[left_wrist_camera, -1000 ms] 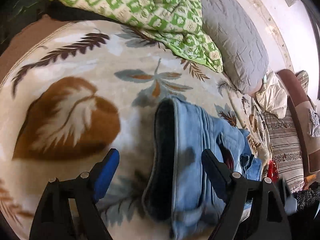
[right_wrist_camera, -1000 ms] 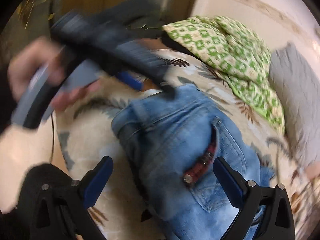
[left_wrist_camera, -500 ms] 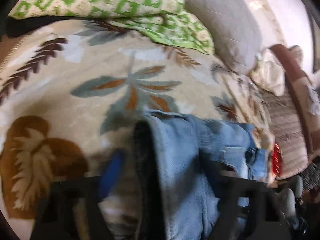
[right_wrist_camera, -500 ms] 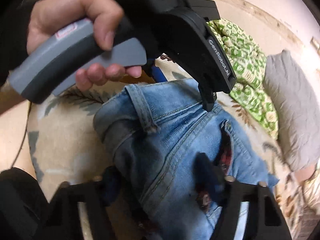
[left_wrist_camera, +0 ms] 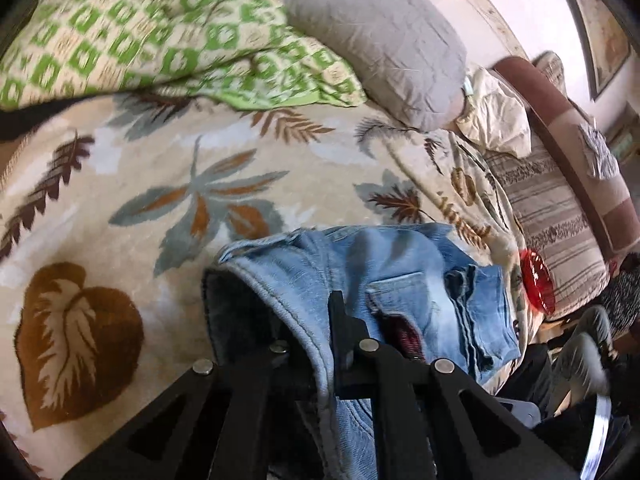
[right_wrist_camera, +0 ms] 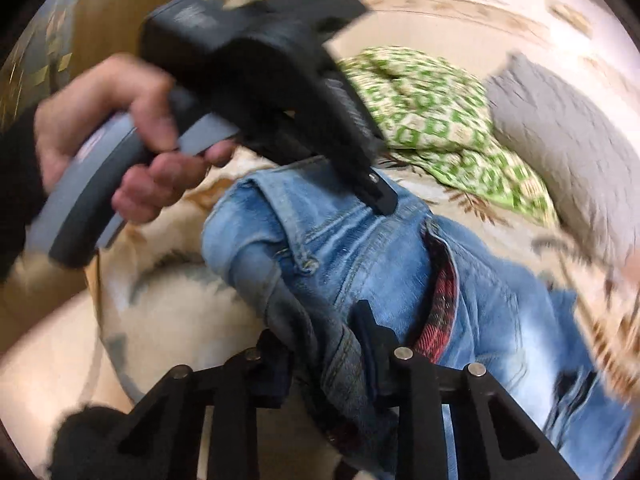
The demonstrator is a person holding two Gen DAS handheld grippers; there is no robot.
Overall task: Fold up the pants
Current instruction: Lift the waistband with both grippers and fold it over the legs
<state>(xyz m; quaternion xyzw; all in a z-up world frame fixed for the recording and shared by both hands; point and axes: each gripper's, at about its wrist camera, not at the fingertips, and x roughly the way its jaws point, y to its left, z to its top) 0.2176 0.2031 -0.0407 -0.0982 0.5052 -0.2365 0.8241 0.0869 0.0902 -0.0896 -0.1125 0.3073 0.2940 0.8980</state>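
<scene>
Change: a second ago both sets of jaws stood wide over the pants; both have just been closing, each with denim between its pads; the pants edge is now bunched where it lay flat
Left gripper (left_wrist_camera: 316, 344): jaws drawn fully together on the stitched waistband edge of the pants (left_wrist_camera: 384, 280); the dark lining shows just left of the pinched fold
Right gripper (right_wrist_camera: 324, 360): jaws nearly together, clamped on a thick roll of waistband denim; the pads appear to press the cloth, though motion blur softens the contact
Left hand (right_wrist_camera: 120, 152): wrapped round the grey handle of the left gripper, seen from the right wrist view; that gripper's tip meets the far waistband edge
Pants: light blue jeans, crumpled on the leaf-pattern blanket (left_wrist_camera: 120, 200); red plaid lining shows at a pocket opening
Surroundings: green checked quilt (left_wrist_camera: 160, 28) and grey pillow (left_wrist_camera: 376, 36) beyond the pants, apart from them
</scene>
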